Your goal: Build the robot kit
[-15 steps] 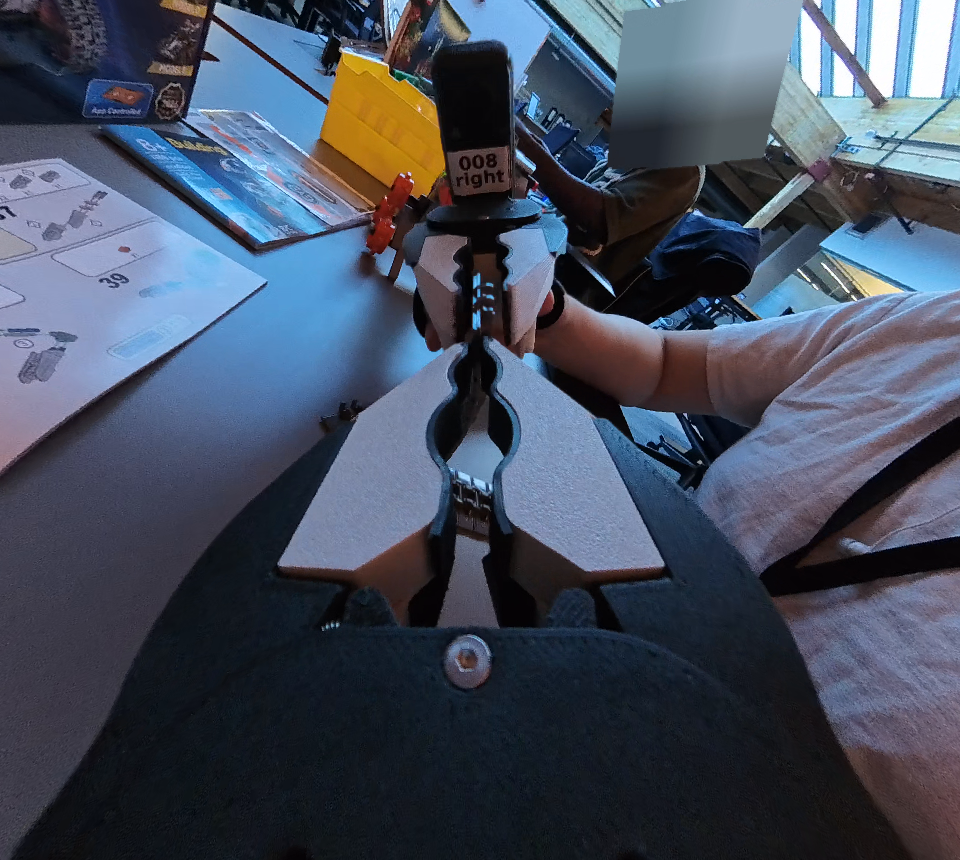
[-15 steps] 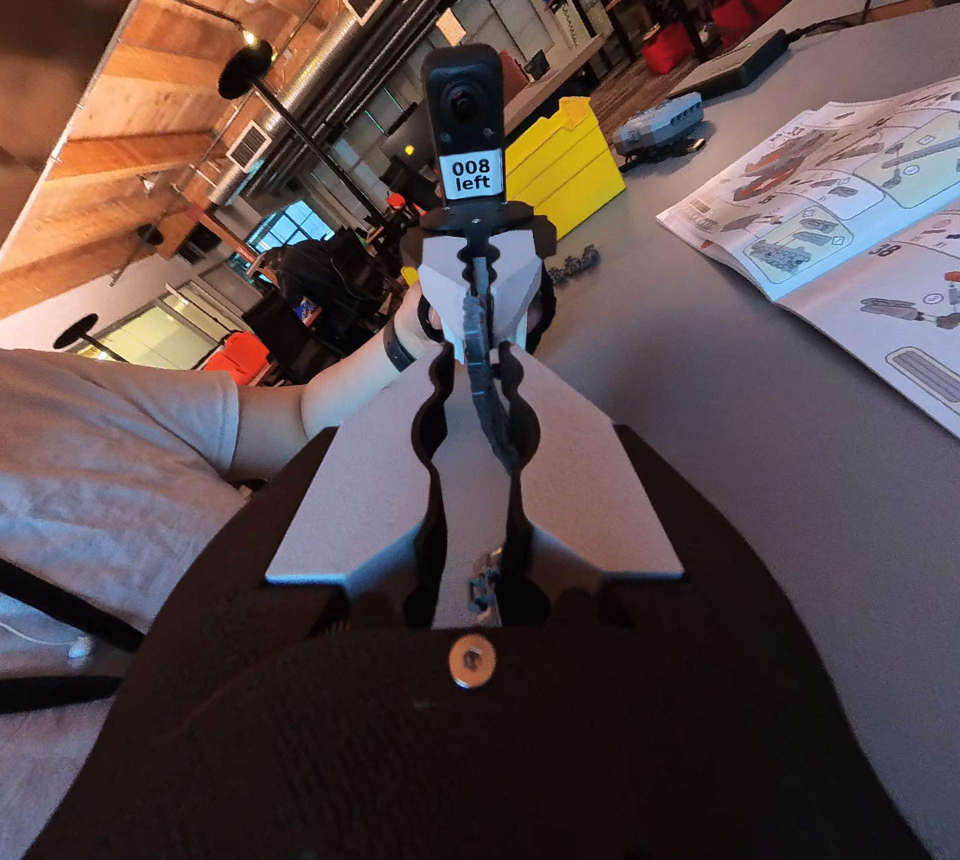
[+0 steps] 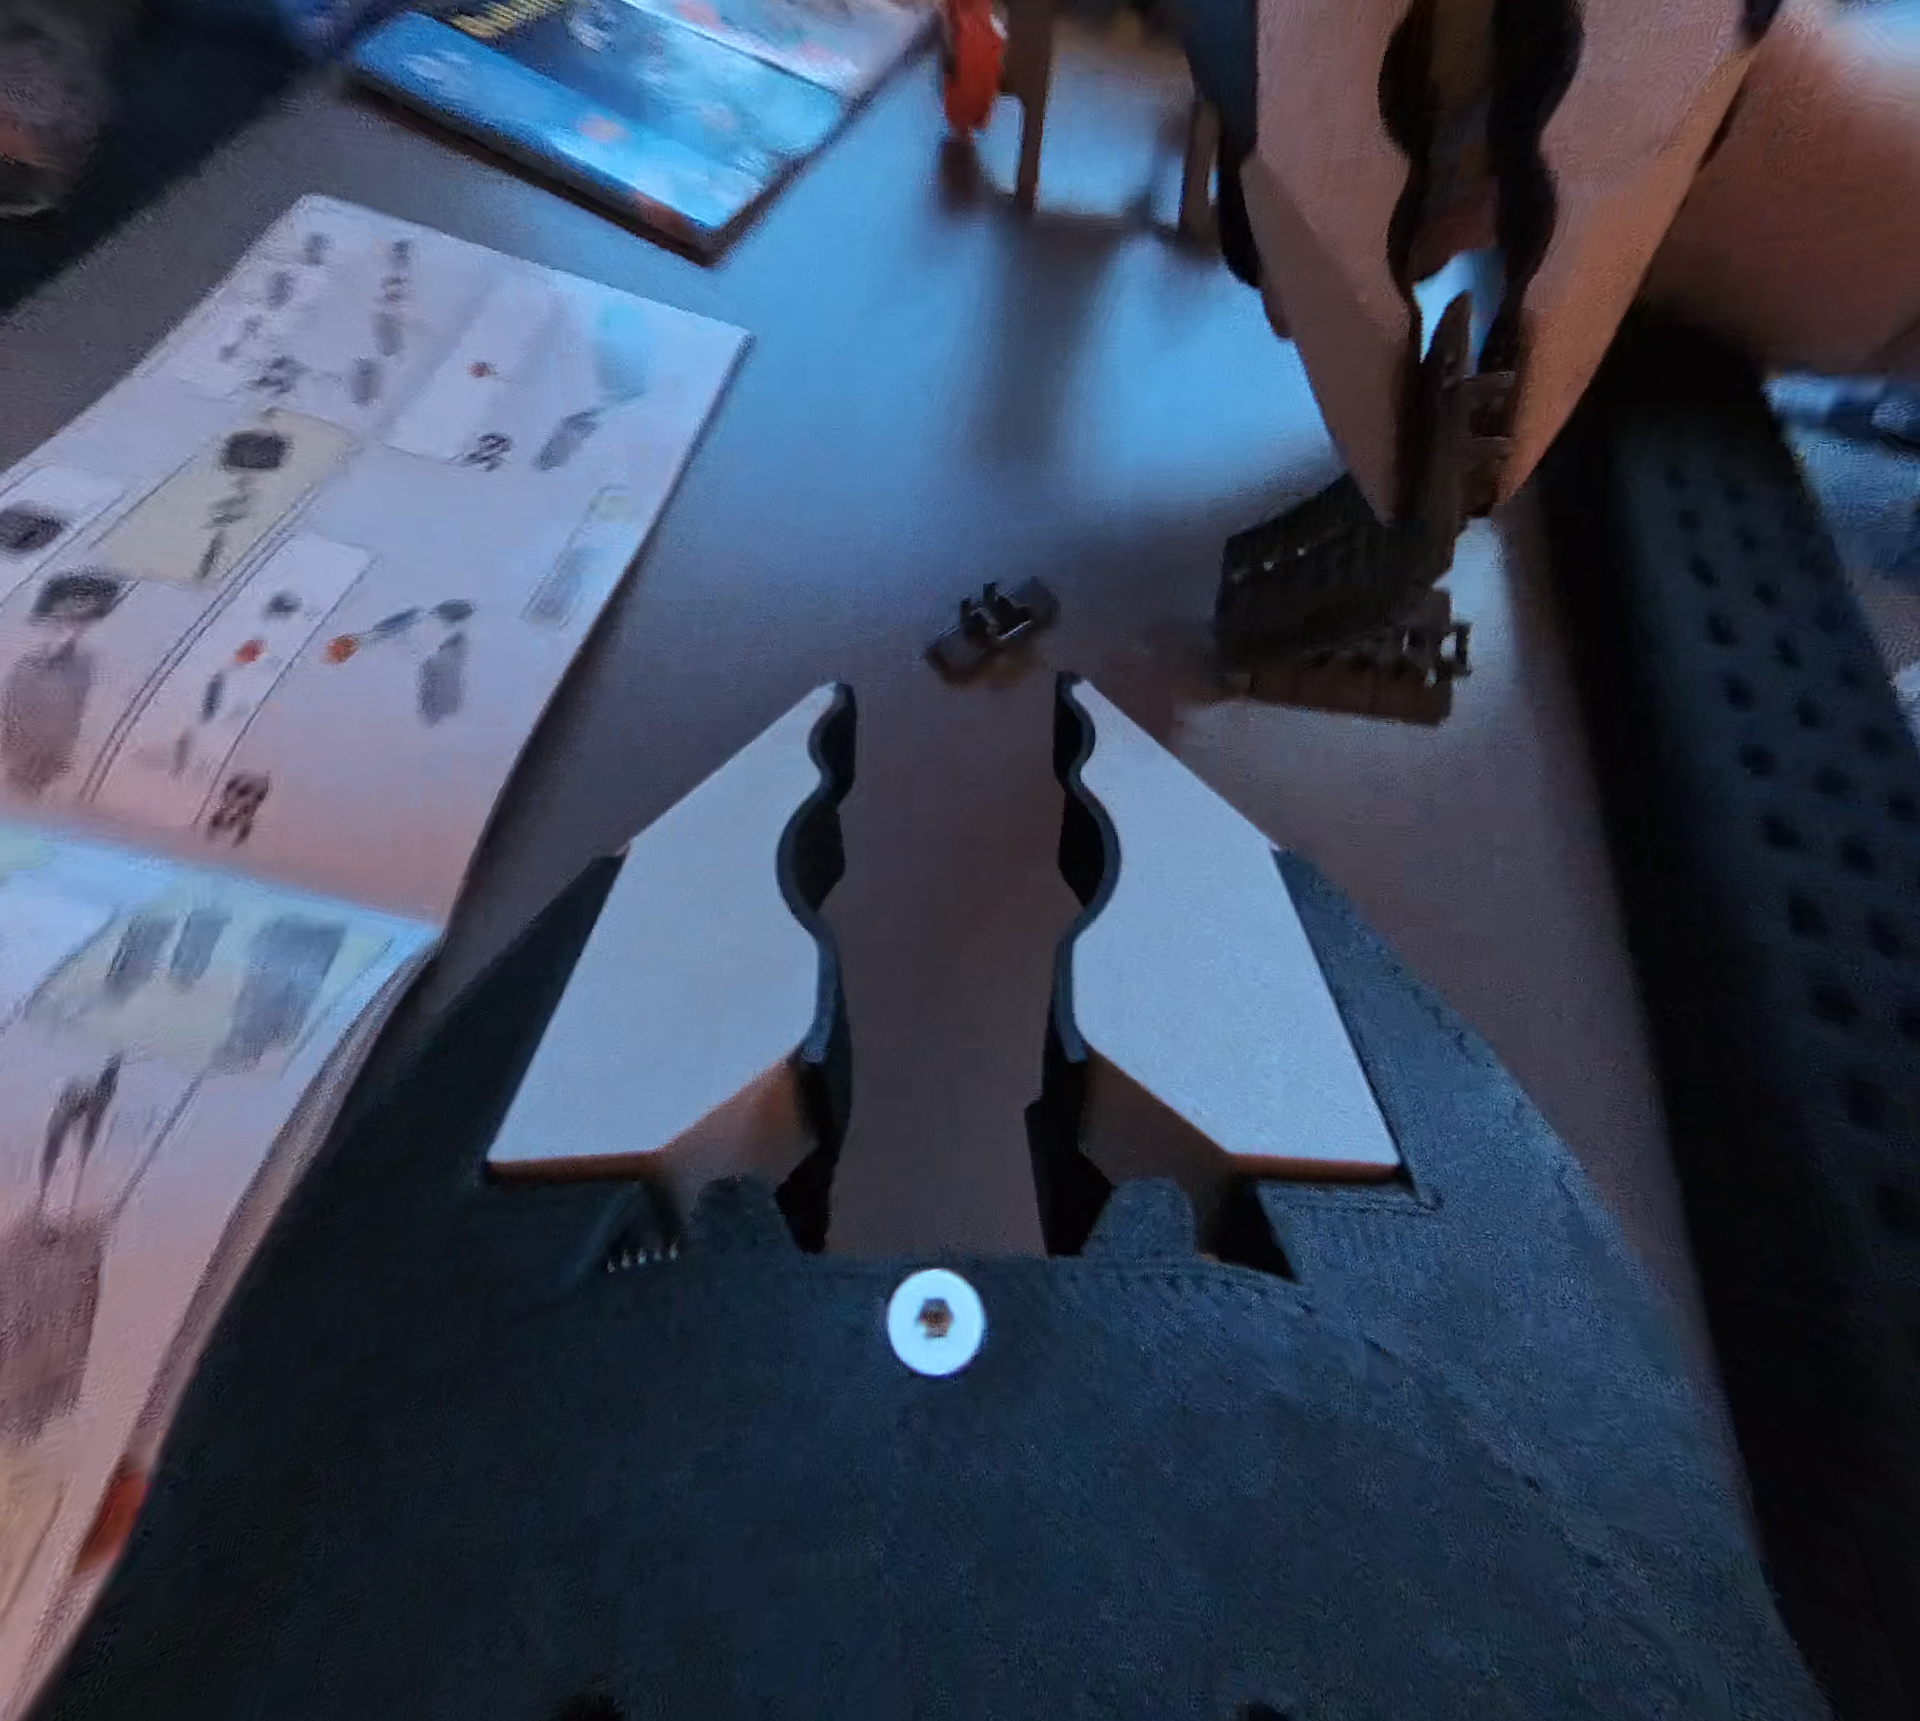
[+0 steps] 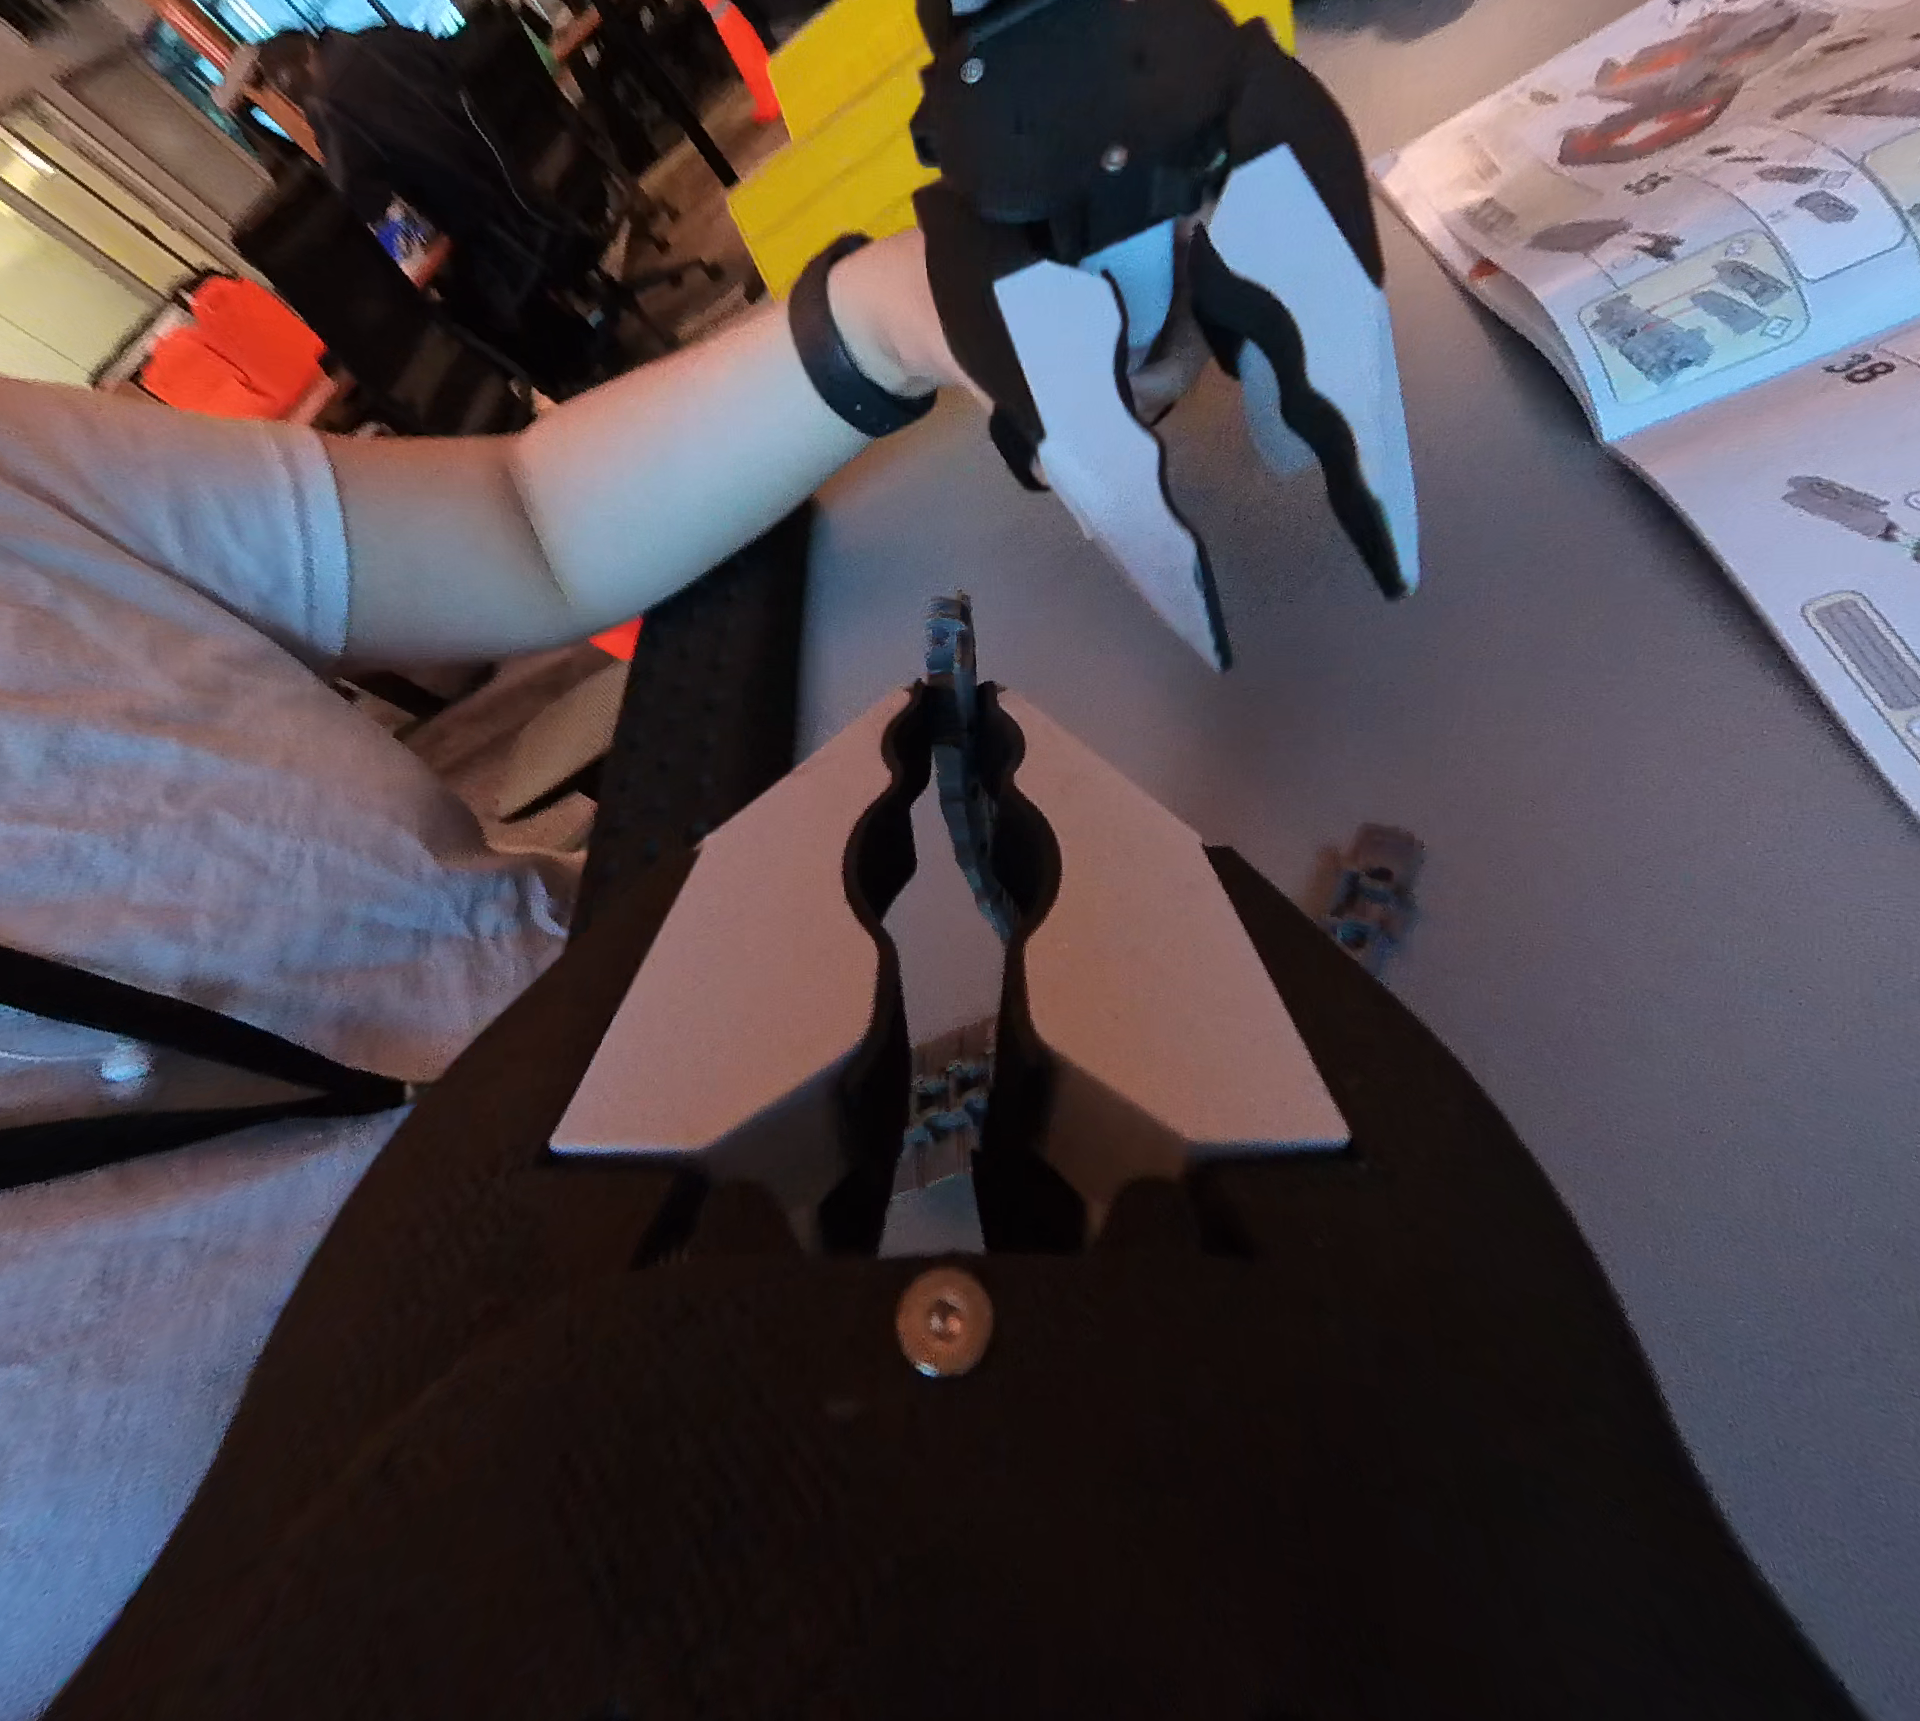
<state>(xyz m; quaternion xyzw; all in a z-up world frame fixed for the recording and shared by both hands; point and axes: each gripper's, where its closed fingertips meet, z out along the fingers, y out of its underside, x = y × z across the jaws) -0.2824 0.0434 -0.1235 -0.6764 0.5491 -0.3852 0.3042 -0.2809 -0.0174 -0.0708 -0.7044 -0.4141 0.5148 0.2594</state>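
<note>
1. Left wrist view: grey table [image 3: 914, 383], bearing all the items below.
2. Open instruction booklet [image 3: 343, 549], flat on the table, left of both tools; a second, blue booklet [image 3: 623, 82] lies beyond it.
3. Yellow bin [image 4: 831, 113], far side of the table, well apart from the grippers.
4. Left gripper [image 3: 954, 705]: jaws parted wide, nothing between them, tips low over the table.
5. Right gripper [image 4: 951, 695]: jaws closed on a thin dark link strip [image 4: 961, 798], which is pinched edge-on and pokes out past the tips. A strip this thin, held mainly near the tips, would probably pivot under side load.
6. Dark ribbed assembly [image 3: 1330, 601], on the table directly under the right gripper's tips. The strip's lower end reaches it; whether the two are joined cannot be told through the blur.
7. Small dark piece [image 3: 992, 622], loose on the table just ahead of the left gripper's open tips, between them and the assembly, touching neither.
</note>
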